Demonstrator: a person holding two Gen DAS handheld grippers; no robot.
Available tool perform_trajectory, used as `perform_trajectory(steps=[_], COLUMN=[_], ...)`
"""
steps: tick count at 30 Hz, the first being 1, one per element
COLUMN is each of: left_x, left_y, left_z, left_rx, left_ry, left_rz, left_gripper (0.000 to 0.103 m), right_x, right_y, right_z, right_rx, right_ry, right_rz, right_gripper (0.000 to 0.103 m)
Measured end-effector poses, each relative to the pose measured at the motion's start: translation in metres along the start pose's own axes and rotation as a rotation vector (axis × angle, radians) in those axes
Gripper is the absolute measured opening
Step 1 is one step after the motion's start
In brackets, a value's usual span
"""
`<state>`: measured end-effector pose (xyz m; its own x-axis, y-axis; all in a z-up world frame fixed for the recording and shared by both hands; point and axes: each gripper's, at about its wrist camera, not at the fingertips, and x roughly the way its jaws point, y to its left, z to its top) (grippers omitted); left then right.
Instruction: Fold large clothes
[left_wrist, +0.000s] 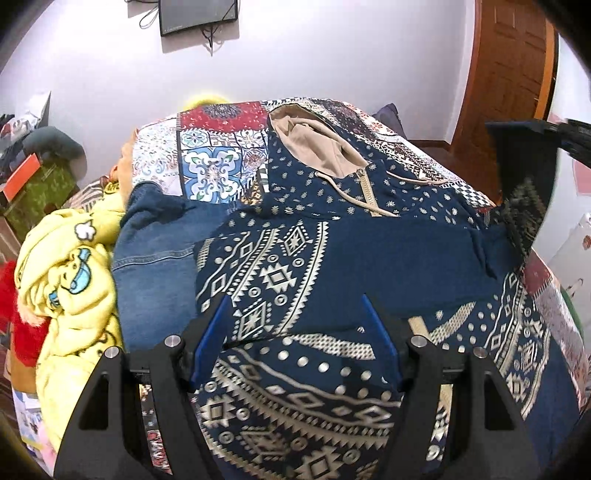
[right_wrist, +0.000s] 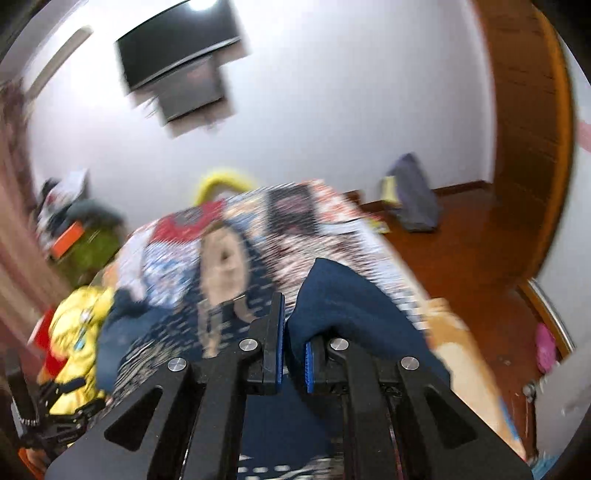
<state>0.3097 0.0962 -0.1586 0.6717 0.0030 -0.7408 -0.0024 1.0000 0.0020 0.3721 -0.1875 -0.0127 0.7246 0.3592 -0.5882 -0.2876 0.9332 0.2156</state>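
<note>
A navy hoodie (left_wrist: 332, 254) with a cream tribal print and a beige-lined hood (left_wrist: 314, 144) lies spread on the patchwork bedspread (left_wrist: 218, 147). My left gripper (left_wrist: 295, 317) is open, its blue-padded fingers (left_wrist: 210, 332) wide apart just above the hoodie's lower part. My right gripper (right_wrist: 293, 343) is shut on a fold of the hoodie's navy fabric (right_wrist: 340, 295) and holds it lifted over the bed; it also shows at the right edge of the left wrist view (left_wrist: 532, 177). The right wrist view is motion-blurred.
A pair of blue jeans (left_wrist: 155, 240) and a yellow cartoon blanket (left_wrist: 66, 280) lie on the bed's left side. A wooden door (left_wrist: 509, 74) and wooden floor (right_wrist: 461, 251) are to the right. A wall TV (right_wrist: 177, 48) hangs behind the bed.
</note>
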Motion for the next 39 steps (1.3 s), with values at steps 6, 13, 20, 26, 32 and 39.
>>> perform_trajectory(steps=[6, 13, 20, 26, 32, 39], left_x=[-0.004, 0.004, 0.008, 0.007, 0.019, 0.065], left_y=[0.021, 0.033, 0.014, -0.027, -0.094, -0.177], left_z=[-0.016, -0.035, -0.03, -0.002, 0.04, 0.07], left_rx=[-0.015, -0.015, 0.042, 0.094, 0.202, 0.341], left_ry=[0.015, 0.07, 0.08, 0.054, 0.032, 0.071], left_rz=[0.012, 0.038, 0.041, -0.017, -0.091, -0.149], left_gripper=[0.07, 0.07, 0.07, 0.07, 0.07, 0.07], right_x=[0.069, 0.131, 0.127, 0.075, 0.025, 0.015], right_y=[0.065, 0.087, 0.055, 0.029, -0.026, -0.085], right_z=[-0.037, -0.102, -0.117, -0.112, -0.095, -0.086], right_rx=[-0.094, -0.111, 0.026, -0.028, -0.025, 0.061], right_ry=[0.188, 0.431, 0.587, 0.541, 0.402, 0.334], right_rz=[0.115, 0.098, 0.168, 0.157, 0.041, -0.081], right_gripper=[0.008, 0.011, 0.026, 0.038, 0.039, 0.04])
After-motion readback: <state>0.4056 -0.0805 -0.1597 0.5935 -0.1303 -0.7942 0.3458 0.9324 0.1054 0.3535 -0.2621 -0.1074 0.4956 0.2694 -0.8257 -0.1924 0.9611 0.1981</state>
